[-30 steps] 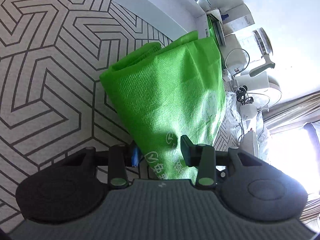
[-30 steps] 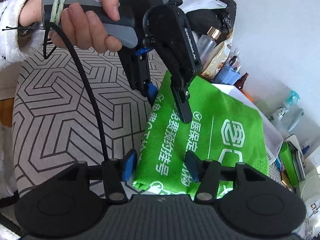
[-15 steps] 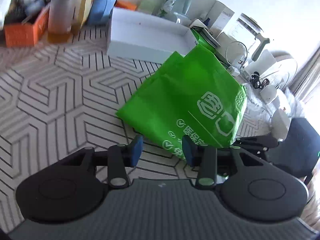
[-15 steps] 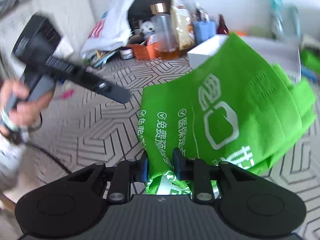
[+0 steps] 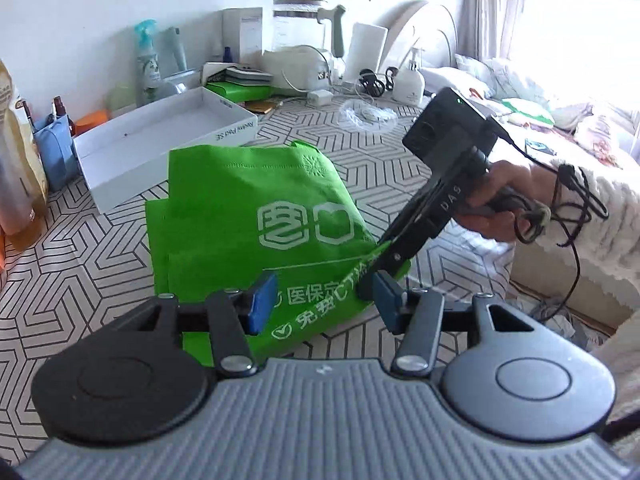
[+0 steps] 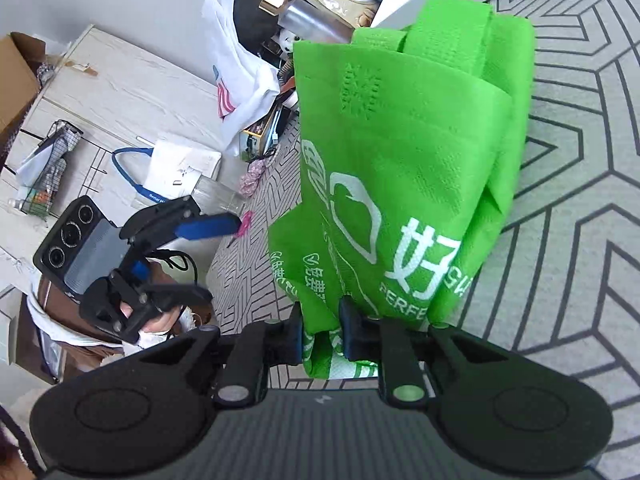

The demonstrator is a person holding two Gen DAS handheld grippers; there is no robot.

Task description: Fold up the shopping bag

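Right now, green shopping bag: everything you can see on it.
The green shopping bag looks like non-woven fabric, with white logo and Chinese print, stitched handle straps tucked at its far end. It is partly folded into loose layers on the patterned surface. The right gripper is closing on its near edge, fabric between the pads. The left gripper is opening, its pads clear of the bag.

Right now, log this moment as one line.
task: fold shopping bag | right tongs: closing, pinching green bag edge | left tongs: opening, clear of bag | bag: partly folded on patterned table
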